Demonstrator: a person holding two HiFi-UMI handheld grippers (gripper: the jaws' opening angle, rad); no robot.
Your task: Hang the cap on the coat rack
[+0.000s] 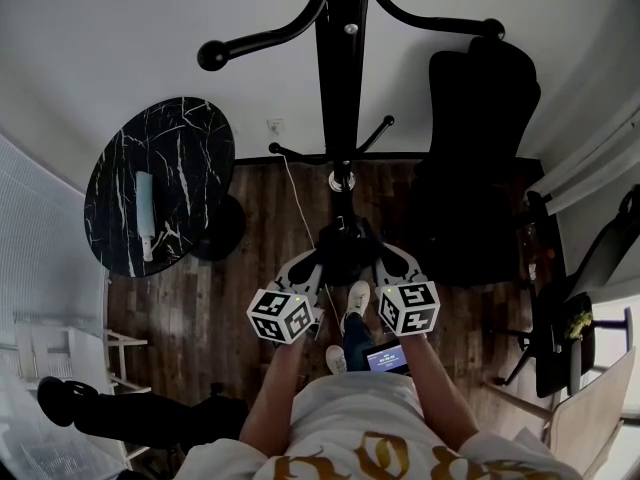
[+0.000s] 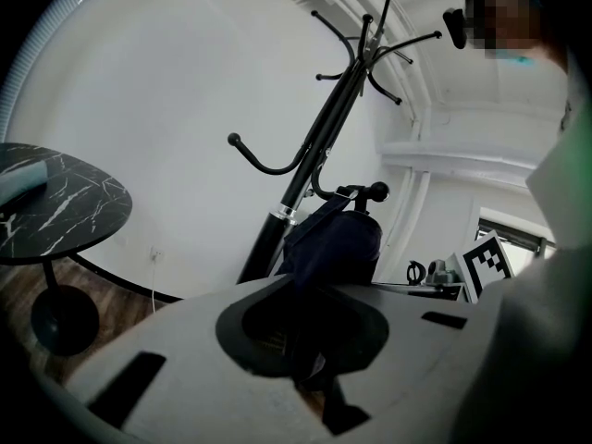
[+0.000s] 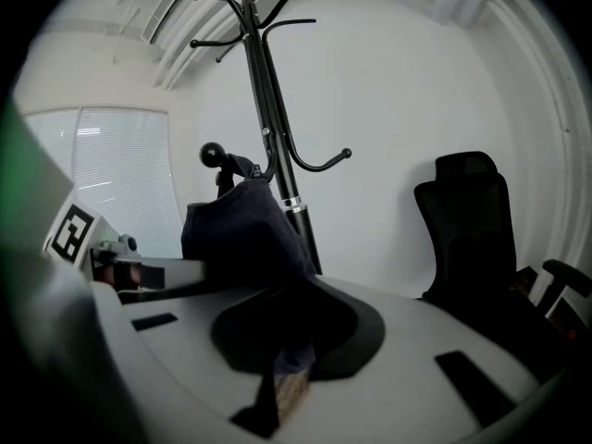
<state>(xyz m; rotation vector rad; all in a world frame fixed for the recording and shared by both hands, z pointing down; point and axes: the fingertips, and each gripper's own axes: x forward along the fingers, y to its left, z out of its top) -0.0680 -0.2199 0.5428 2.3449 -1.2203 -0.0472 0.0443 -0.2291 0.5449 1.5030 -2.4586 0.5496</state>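
Cap [image 1: 345, 246] pinched btw left claw [image 2: 310, 345] & right claw [image 3: 285, 345]
Hold tight, lift opening over hook [image 1: 260, 40] of coat rack [image 1: 338, 78], upper left

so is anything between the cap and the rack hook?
Nothing visible. The left gripper and right gripper are shut on the cap, which sits right at the low ball-tipped hook of the coat rack.
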